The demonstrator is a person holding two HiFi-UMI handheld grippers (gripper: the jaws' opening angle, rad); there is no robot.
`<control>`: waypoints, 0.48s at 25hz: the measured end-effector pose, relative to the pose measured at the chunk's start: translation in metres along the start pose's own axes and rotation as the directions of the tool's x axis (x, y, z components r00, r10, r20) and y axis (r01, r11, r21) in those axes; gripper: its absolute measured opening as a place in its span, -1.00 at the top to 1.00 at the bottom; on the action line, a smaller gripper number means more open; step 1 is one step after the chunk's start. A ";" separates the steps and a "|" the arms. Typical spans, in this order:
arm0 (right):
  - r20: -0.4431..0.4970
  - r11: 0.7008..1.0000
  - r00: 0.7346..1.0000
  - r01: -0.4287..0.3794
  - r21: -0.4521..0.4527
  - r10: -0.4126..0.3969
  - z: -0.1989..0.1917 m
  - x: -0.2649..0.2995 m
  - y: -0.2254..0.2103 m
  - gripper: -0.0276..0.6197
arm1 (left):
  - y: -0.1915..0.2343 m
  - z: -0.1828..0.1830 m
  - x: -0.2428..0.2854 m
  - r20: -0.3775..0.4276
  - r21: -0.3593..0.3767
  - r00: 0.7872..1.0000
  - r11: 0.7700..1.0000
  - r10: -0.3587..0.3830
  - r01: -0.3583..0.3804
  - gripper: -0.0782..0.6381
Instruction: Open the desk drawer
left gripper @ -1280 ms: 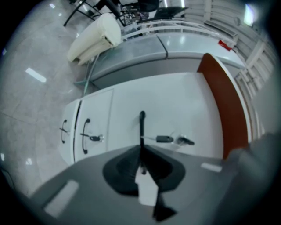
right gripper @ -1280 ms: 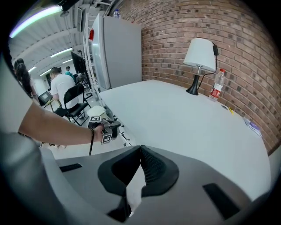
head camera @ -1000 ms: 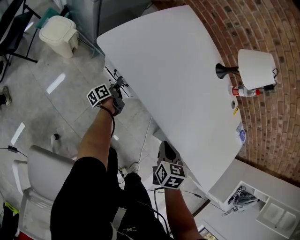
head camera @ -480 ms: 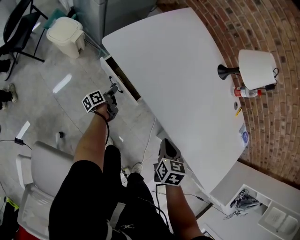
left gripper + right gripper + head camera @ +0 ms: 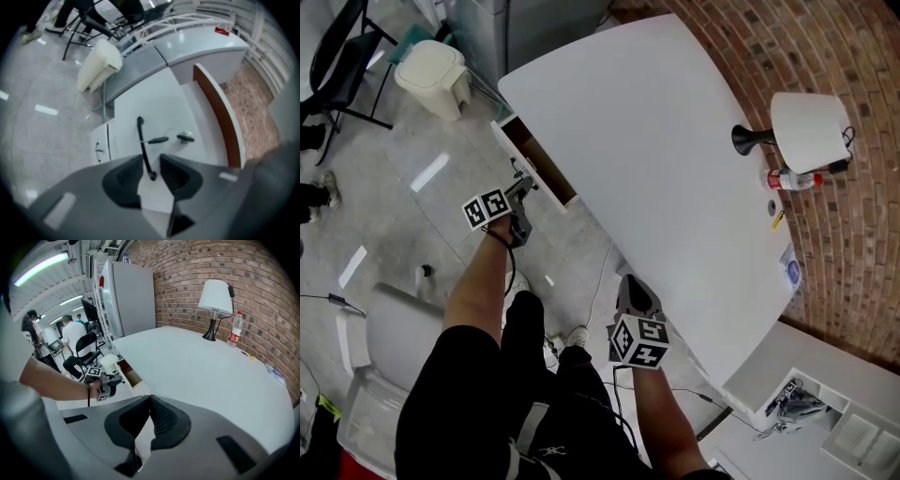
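Note:
The white desk point(image 5: 647, 150) has a drawer point(image 5: 534, 159) pulled out at its left edge, its brown inside showing. My left gripper point(image 5: 522, 184) is at the drawer front. In the left gripper view the black bar handle point(image 5: 142, 140) runs down between the jaws of my left gripper point(image 5: 151, 161). These jaws are opening, and a gap shows between the pads and the handle. My right gripper point(image 5: 633, 298) hangs at the desk's near edge. In its own view the right gripper point(image 5: 149, 398) is shut with nothing in it.
A white lamp point(image 5: 806, 131) and a plastic bottle point(image 5: 789, 179) stand at the desk's far side by the brick wall. A cream bin point(image 5: 431, 67) and a black chair point(image 5: 337, 56) are on the floor to the left. A white chair point(image 5: 384, 347) sits behind me.
The drawer has slid out from under the desk, first showing a dark slot and now its brown inside. My left gripper moved with it away from the desk. The right gripper stayed put.

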State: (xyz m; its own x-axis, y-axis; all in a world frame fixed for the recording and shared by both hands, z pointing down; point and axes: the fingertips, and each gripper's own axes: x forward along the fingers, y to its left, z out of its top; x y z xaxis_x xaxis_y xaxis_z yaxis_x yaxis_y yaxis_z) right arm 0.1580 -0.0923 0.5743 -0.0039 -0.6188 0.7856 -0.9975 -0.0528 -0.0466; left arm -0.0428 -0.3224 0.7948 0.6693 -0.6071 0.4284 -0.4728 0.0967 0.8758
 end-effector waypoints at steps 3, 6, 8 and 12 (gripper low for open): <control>-0.001 1.000 1.000 0.000 0.007 0.000 -0.004 -0.003 -0.005 0.91 | 0.000 -0.005 -0.010 -0.021 0.064 0.999 0.997 0.036 -0.035 0.31; 0.009 1.000 1.000 -0.024 0.005 0.024 -0.002 -0.008 -0.001 0.91 | 0.003 0.003 -0.039 0.050 0.178 0.989 0.973 0.138 -0.144 0.53; 0.028 0.999 0.998 -0.048 -0.005 0.048 0.001 -0.014 0.005 0.91 | -0.007 0.004 -0.062 0.088 0.321 0.975 0.921 0.204 -0.222 0.79; 0.071 0.995 0.992 -0.102 -0.022 0.103 0.010 -0.028 0.017 0.92 | -0.059 -0.006 -0.108 0.154 0.626 0.953 0.720 0.262 -0.300 0.79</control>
State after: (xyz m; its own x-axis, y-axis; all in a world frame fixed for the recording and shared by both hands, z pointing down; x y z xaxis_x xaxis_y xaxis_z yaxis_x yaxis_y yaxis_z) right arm 0.1424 -0.0840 0.5450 -0.1021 -0.6748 0.7309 -0.9932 0.0276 -0.1132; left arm -0.0840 -0.2573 0.6986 0.4251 -0.6747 0.6034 -0.8997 -0.2418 0.3634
